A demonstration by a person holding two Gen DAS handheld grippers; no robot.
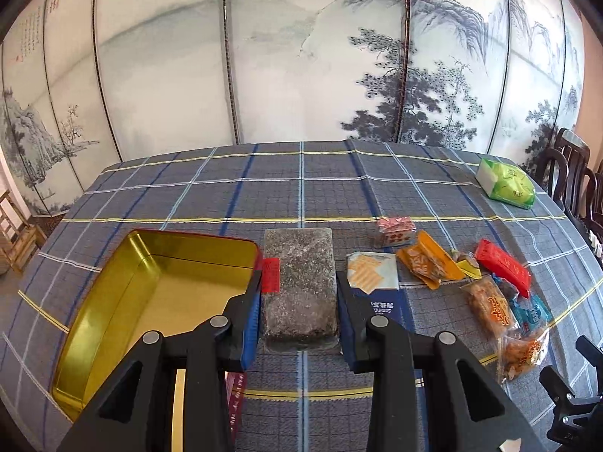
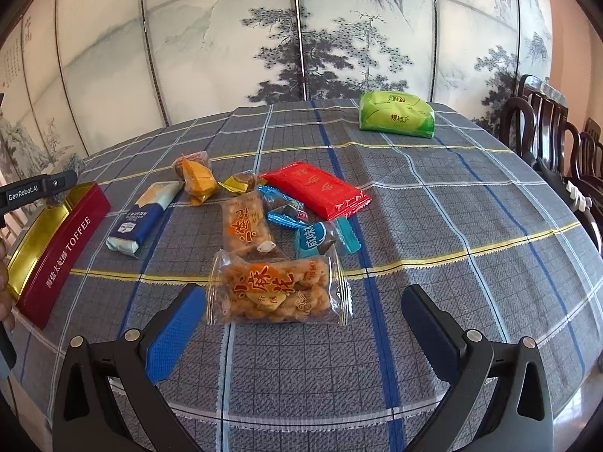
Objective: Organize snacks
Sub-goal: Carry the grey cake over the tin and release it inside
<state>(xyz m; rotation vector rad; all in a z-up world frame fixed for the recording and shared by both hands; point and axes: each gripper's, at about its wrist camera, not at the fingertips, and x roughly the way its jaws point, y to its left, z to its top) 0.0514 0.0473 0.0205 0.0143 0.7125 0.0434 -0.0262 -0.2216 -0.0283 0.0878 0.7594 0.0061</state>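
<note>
Left wrist view: left gripper (image 1: 299, 293) is clamped on a dark speckled snack block (image 1: 299, 282) in clear wrap with a red label, both fingers pressed to its long sides, held above the bench (image 1: 301, 188). Landmark is the toffee tin (image 1: 150, 286): open, gold inside, red outside, sitting just left of the held block. Just right of the block, further from the tin, lies a blue-and-white cracker pack (image 1: 373, 275), then an orange wrapper (image 1: 429, 263), a pink packet (image 1: 395, 228) and a red packet (image 1: 503, 269). Green tissue pack (image 1: 507, 184) sits far from the tin at the bench's far right.

Right wrist view: right gripper (image 2: 301, 324) has its fingers wide apart, holding nothing, hovering near a clear fried-twist bag (image 2: 279, 292). The remaining snacks lie well right of the tin (image 2: 56, 248): a second twist bag (image 2: 245, 224), blue wrappers (image 2: 312, 239), a red packet (image 2: 314, 188).
</note>
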